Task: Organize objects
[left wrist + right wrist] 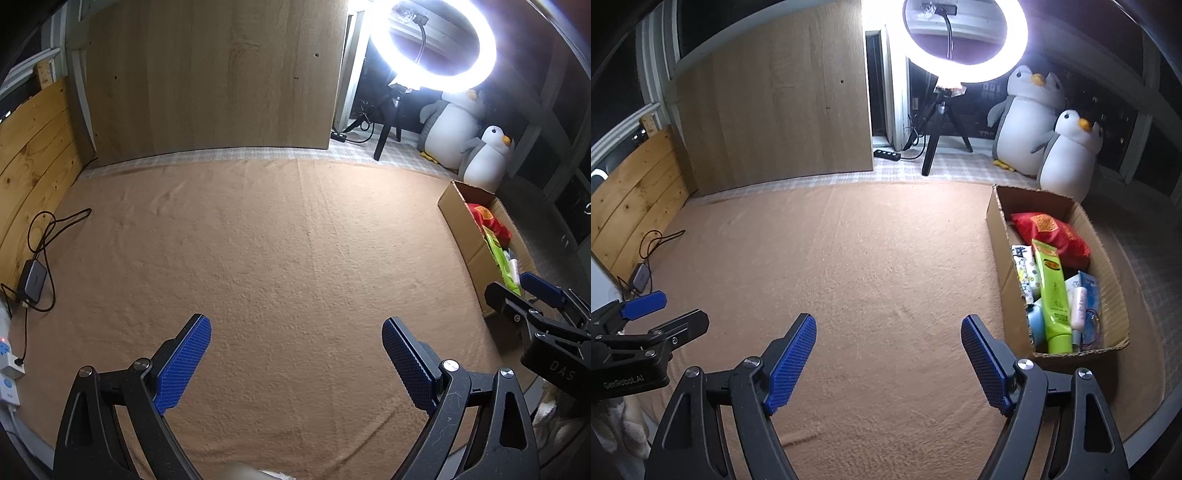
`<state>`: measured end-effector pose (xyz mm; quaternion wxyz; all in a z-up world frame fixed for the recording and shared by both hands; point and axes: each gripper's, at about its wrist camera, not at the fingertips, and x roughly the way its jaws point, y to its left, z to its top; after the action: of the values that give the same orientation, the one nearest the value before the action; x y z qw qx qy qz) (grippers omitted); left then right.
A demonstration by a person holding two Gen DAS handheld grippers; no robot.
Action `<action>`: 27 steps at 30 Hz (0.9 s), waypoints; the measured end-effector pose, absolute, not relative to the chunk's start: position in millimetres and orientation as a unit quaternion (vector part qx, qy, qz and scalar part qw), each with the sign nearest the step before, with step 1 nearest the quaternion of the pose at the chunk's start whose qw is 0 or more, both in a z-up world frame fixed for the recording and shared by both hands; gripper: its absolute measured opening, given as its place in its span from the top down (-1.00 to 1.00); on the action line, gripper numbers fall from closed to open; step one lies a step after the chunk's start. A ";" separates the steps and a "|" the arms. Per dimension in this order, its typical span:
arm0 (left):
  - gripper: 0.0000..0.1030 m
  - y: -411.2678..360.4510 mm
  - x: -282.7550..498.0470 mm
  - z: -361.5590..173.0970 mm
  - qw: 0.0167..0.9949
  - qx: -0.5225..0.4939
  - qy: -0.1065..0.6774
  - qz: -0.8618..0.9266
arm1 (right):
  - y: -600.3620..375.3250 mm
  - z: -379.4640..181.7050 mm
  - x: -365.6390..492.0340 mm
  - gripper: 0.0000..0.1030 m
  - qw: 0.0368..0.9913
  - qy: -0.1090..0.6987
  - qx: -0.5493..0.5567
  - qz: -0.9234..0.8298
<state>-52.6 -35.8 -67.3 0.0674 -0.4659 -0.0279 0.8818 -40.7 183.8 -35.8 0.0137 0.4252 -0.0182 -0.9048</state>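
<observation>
My left gripper (295, 354) and right gripper (888, 350) hang spread and empty over the tan blanket (879, 258), the filled cardboard box (1001, 236) at its right edge

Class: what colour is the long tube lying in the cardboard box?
Bright green tube, clearest in the right wrist view.
</observation>
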 end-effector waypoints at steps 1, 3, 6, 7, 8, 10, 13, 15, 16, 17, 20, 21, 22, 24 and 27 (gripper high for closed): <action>-0.86 -36.1 -52.0 -67.2 0.068 -0.466 -0.028 0.882 | 183.0 -34.9 -39.9 -0.51 0.012 -0.017 0.424 -0.905; -0.87 -36.6 -51.2 -66.6 0.070 -0.465 -0.028 0.882 | 181.9 -33.9 -39.1 -0.51 0.011 -0.014 0.423 -0.906; -0.88 -37.6 -49.4 -65.4 0.069 -0.462 -0.031 0.884 | 180.1 -32.5 -37.5 -0.51 0.010 -0.013 0.422 -0.906; -0.88 -38.2 -49.1 -65.5 0.069 -0.462 -0.032 0.884 | 179.7 -32.2 -37.0 -0.51 0.010 -0.012 0.422 -0.907; -0.88 -38.6 -48.7 -65.3 0.068 -0.461 -0.033 0.884 | 178.5 -31.2 -36.4 -0.51 0.009 -0.011 0.421 -0.907; -0.88 -40.2 -48.1 -65.2 0.068 -0.461 -0.034 0.884 | 176.8 -29.6 -36.1 -0.51 0.010 -0.008 0.419 -0.908; -0.88 -41.8 -47.1 -64.6 0.067 -0.460 -0.034 0.885 | 174.4 -28.3 -35.9 -0.51 0.012 -0.007 0.416 -0.909; -0.88 -42.1 -46.6 -64.5 0.067 -0.459 -0.034 0.885 | 172.2 -28.2 -36.5 -0.51 0.013 -0.005 0.415 -0.910; -0.88 -42.6 -46.5 -64.6 0.066 -0.459 -0.033 0.885 | 171.2 -28.2 -36.9 -0.51 0.014 -0.004 0.416 -0.909; -0.88 -42.6 -46.7 -64.8 0.065 -0.459 -0.032 0.886 | 169.8 -28.4 -37.6 -0.51 0.015 -0.003 0.416 -0.909; -0.88 -45.7 -47.3 -65.7 0.064 -0.460 -0.032 0.885 | 168.2 -30.2 -39.3 -0.51 0.017 -0.004 0.418 -0.908; -0.88 -47.0 -47.8 -66.0 0.064 -0.461 -0.033 0.885 | 168.0 -30.8 -39.8 -0.51 0.017 -0.005 0.419 -0.908; -0.88 -48.1 -48.5 -66.6 0.062 -0.462 -0.034 0.884 | 167.7 -31.4 -40.4 -0.51 0.018 -0.005 0.420 -0.907; -0.88 -49.6 -49.9 -67.4 0.062 -0.462 -0.035 0.884 | 167.3 -32.6 -41.4 -0.52 0.017 -0.005 0.422 -0.906; -0.89 -48.8 -50.9 -68.5 0.062 -0.463 -0.035 0.883 | 166.9 -33.8 -42.0 -0.52 0.017 -0.005 0.423 -0.906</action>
<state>-50.9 -48.8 -68.5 0.0622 -0.4633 -0.0350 0.8833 -42.0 166.9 -33.8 0.0174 0.4234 -0.0048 -0.9058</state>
